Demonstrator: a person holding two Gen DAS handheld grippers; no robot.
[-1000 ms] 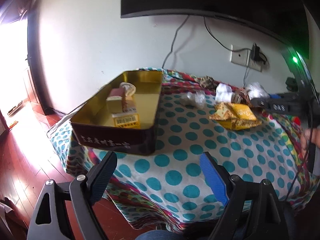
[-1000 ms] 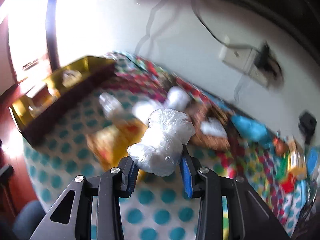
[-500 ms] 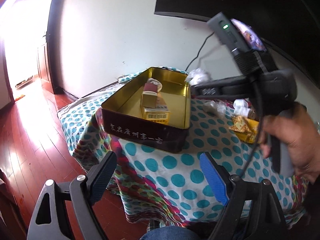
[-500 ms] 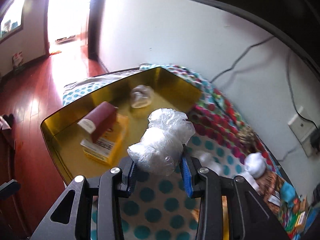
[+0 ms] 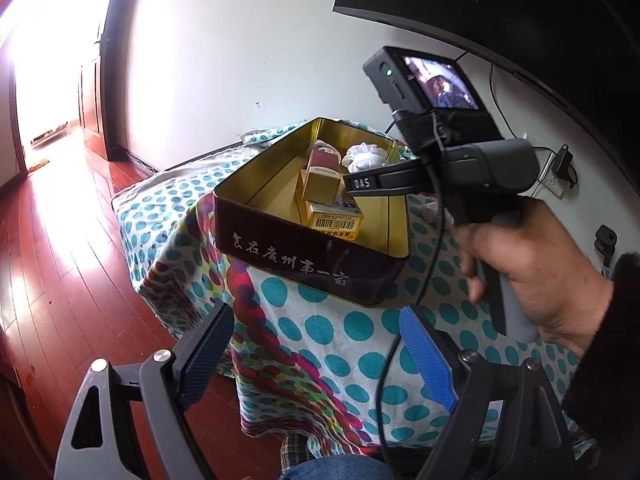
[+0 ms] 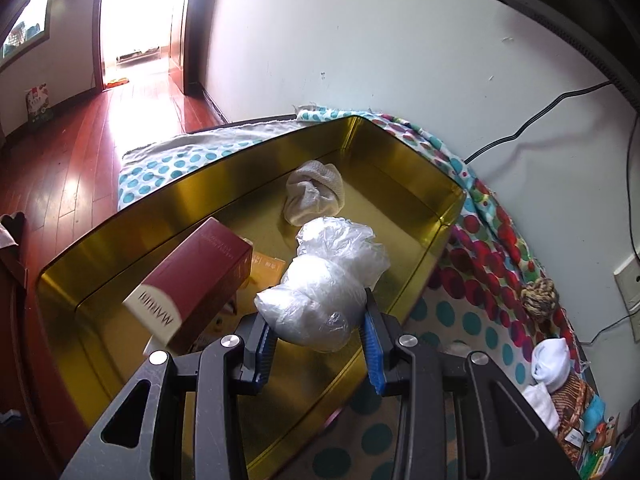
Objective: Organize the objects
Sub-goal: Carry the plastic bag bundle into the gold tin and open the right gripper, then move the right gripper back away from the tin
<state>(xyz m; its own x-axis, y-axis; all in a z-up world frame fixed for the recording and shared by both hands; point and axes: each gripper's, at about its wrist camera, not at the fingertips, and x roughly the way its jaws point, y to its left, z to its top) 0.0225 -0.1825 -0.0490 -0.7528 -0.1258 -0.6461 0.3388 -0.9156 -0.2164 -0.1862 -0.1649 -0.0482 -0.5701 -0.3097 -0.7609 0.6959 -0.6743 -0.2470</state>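
Over the tin (image 6: 404, 168), the right tool (image 6: 318, 342) hangs with a crumpled plastic bag (image 6: 324, 280) pinched between its pads, the bag bulging out ahead of them above the tin's gold floor. It isn't set down yet; it looks clear of the bottom, though how high I can't tell from here.

Inside the tin, there's already a small haul. A maroon box (image 6: 192, 284) leans at a tilt towards the near end, propped on a yellow box (image 5: 334, 218) with a barcode, and a pale wad (image 6: 314, 192) of cloth or wrap sits towards the far end. So three things look packed, and the bag would make a fourth, if it drops in the open patch between the wad and the boxes.

Near the tin's front wall, the left tool (image 5: 320, 350) is low and spread wide, holding nothing, pointed at the dotted cloth (image 5: 332, 332) on the counter. The right hand (image 5: 532, 272) grips its handle beside the tin.

Beyond the tin, off to its right, plenty is left: a white bundle (image 6: 552, 360), a brown knotted ball (image 6: 539, 295), and a heap of bright bits at the counter's far edge, too small to name. I'd call this somewhere short of halfway — the release comes next, then more fetching.
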